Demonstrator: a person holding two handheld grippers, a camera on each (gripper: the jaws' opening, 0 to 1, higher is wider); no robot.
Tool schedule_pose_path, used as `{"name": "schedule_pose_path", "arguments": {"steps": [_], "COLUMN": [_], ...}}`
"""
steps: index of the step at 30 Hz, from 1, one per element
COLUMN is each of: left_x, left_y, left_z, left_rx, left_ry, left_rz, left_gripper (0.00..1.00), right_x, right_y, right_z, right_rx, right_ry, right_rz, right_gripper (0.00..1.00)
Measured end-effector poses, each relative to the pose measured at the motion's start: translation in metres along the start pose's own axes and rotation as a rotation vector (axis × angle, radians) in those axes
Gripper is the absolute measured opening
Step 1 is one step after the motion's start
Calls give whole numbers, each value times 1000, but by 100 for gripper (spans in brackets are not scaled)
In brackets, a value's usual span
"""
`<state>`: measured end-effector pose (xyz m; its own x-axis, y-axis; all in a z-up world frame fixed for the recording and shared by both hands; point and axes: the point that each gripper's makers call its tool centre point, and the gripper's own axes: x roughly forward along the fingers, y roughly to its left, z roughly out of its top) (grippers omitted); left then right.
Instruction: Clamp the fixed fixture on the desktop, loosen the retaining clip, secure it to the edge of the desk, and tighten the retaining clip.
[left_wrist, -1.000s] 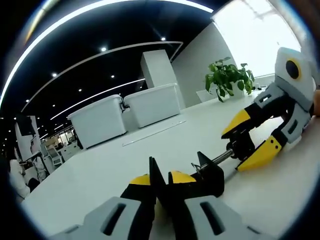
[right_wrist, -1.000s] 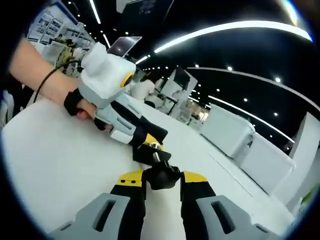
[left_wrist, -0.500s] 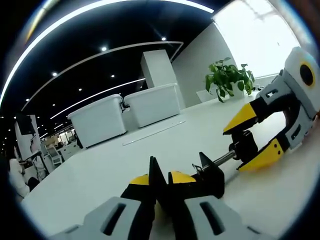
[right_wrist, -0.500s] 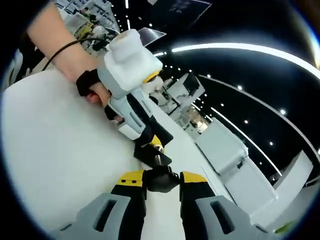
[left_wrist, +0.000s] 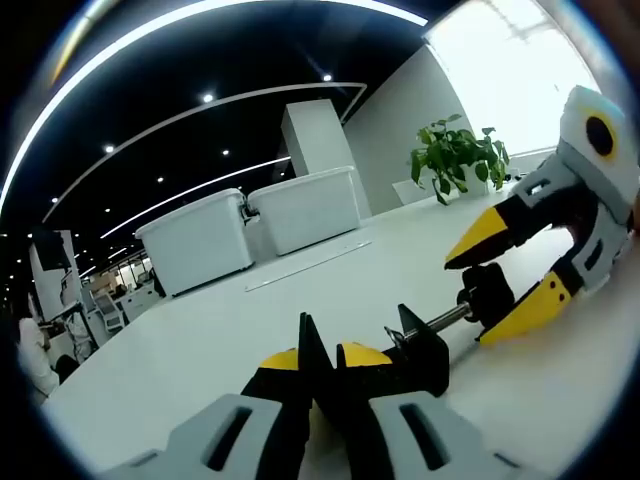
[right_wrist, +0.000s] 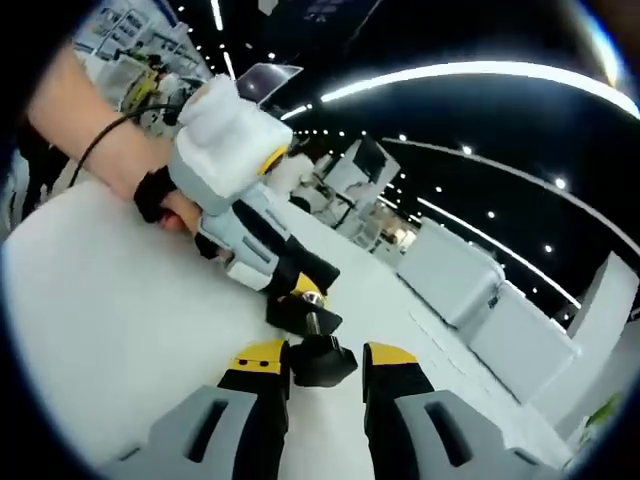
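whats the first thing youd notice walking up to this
The black clamp fixture lying on the white desk, pinched from both ends: the left gripper is shut on its body, and the right gripper grips the black knob on its screw. Beyond them, two white bins and a leafy plant stand at the desk's far side.

Matt black plastic fixture (left_wrist: 425, 352) with shiny metal screw (left_wrist: 443, 319) on smooth white desk (left_wrist: 200, 345)

The fixture (left_wrist: 420, 352) body sits half hidden behind the left jaws.
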<state>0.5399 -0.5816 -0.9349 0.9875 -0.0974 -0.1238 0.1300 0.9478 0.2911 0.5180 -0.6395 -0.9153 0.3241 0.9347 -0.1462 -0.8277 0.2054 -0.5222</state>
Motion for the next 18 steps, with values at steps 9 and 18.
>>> {"name": "schedule_pose_path", "arguments": {"steps": [9, 18], "left_x": [0, 0], "left_y": [0, 0], "left_z": [0, 0], "left_rx": [0, 0], "left_ry": [0, 0], "left_rz": [0, -1], "left_gripper": [10, 10], "right_x": [-7, -8], "right_y": [-23, -26], "right_z": [-4, -14], "right_rx": [772, 896], "right_ry": [-82, -73], "right_rz": [49, 30], "right_gripper": [30, 27]}}
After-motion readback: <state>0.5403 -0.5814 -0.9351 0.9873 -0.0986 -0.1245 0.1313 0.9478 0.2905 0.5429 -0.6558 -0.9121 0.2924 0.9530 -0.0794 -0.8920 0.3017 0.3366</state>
